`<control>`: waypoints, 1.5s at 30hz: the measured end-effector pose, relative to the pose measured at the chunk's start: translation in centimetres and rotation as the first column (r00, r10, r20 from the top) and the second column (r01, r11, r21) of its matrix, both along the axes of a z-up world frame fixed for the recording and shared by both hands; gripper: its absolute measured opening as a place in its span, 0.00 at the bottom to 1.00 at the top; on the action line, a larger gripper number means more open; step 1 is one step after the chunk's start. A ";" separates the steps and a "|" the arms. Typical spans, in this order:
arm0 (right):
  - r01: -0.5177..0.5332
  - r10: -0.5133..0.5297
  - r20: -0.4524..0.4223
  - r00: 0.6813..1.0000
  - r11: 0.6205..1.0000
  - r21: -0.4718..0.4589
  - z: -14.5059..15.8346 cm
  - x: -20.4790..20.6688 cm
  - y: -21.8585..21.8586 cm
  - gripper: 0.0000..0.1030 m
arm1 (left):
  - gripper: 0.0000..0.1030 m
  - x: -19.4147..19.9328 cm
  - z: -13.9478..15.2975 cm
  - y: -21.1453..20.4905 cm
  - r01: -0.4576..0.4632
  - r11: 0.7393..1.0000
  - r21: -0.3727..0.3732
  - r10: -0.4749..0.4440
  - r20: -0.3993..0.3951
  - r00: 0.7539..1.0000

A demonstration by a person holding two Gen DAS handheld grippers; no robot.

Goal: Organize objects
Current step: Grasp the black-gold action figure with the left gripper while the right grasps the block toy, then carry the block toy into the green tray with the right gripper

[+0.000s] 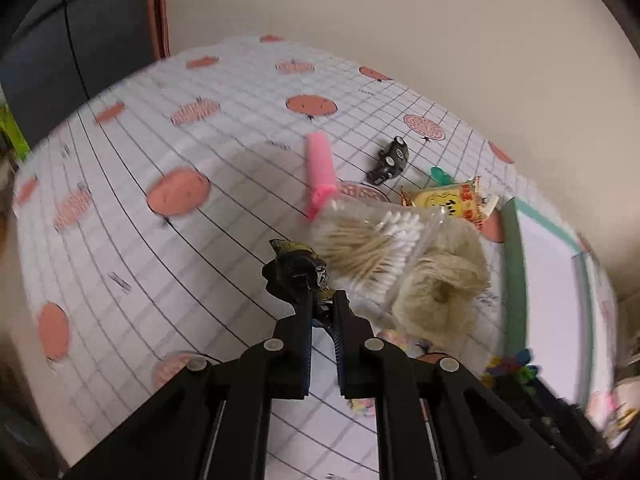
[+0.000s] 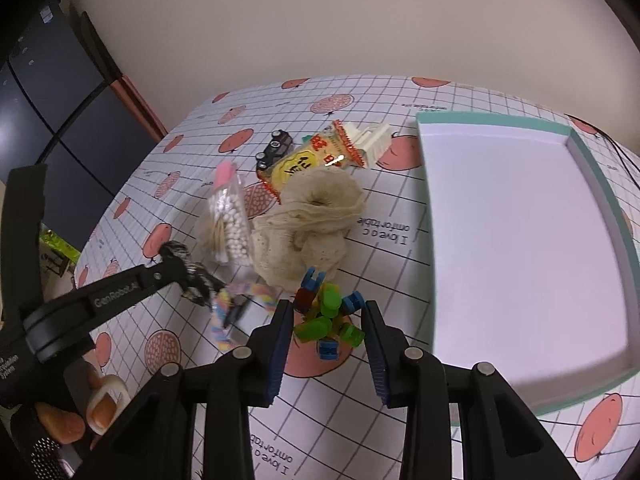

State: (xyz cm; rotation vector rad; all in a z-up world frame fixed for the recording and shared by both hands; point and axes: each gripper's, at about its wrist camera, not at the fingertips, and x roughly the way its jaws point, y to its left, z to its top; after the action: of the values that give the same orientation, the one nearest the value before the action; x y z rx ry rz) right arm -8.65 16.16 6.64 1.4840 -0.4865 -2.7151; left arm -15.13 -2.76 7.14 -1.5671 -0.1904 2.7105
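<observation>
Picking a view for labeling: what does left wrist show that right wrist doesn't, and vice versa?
Left wrist only: its own left claw head-on, shut on a black-and-white cord.
Right wrist only: the whole white tray, and the open right claw around a pile of plastic clips.
Both: cotton swab bag, twine ball, toy car, snack packet.

A tablecloth (image 2: 400,248) with a grid and orange fruit prints covers the table. Behind its far edge stands a plain beige wall (image 2: 360,20). At the far left corner there is a dark cabinet (image 2: 48,92).
</observation>
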 end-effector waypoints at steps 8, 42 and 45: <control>0.023 -0.022 -0.013 1.000 1.000 0.009 0.6 0.6 1.1 0.36 | 0.08 1.6 2.1 4.1 0.107 0.947 -0.304 -0.155 -0.141 0.978; 0.364 -0.356 -0.087 0.930 0.927 0.093 1.9 4.1 14.5 0.36 | 0.07 2.5 7.8 12.7 0.390 0.910 -0.145 -0.415 -0.370 0.831; 0.368 -0.360 -0.086 0.929 0.923 0.108 1.6 3.8 15.7 0.36 | 0.07 1.1 6.9 14.5 0.425 0.902 -0.076 -0.424 -0.338 0.840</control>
State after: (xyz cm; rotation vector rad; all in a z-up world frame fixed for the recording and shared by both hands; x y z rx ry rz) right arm -4.88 31.86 8.28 1.4533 -0.6674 -3.1183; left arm -14.08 11.71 14.03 -0.9496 0.1449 2.5547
